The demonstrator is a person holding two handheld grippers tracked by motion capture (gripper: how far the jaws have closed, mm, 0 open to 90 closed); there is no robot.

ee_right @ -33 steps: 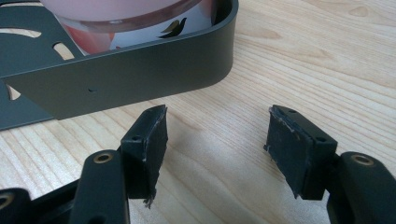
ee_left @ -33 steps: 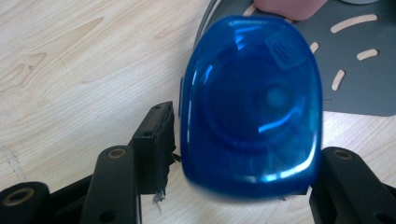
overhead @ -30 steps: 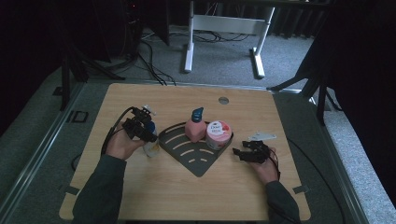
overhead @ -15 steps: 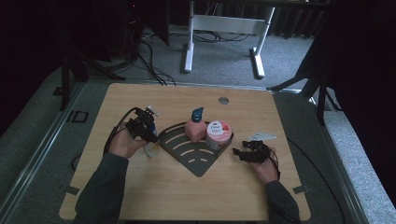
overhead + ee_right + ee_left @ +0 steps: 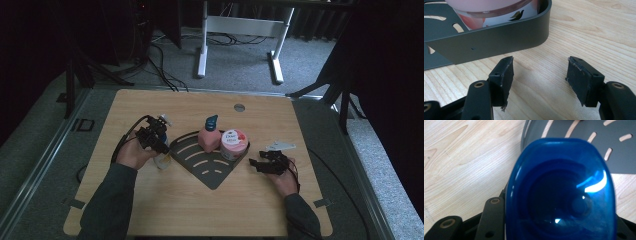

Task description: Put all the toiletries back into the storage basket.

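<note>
Left gripper (image 5: 156,141) with jaws just closing around a clear bottle with translucent blue cap (image 5: 560,192), beside the dark grey slotted tray (image 5: 200,162); grip unconfirmed. Right gripper (image 5: 537,75) released. An off-centre squeeze may topple the bottle.

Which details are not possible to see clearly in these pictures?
- Left gripper pads, left gripper view: the blue-capped bottle covers them.
- Bottle body, high view: hand and gripper cover it.
- Pink jar, right gripper view: cut by the top edge, behind the tray wall.
- Jar label, high view: too small.
</note>
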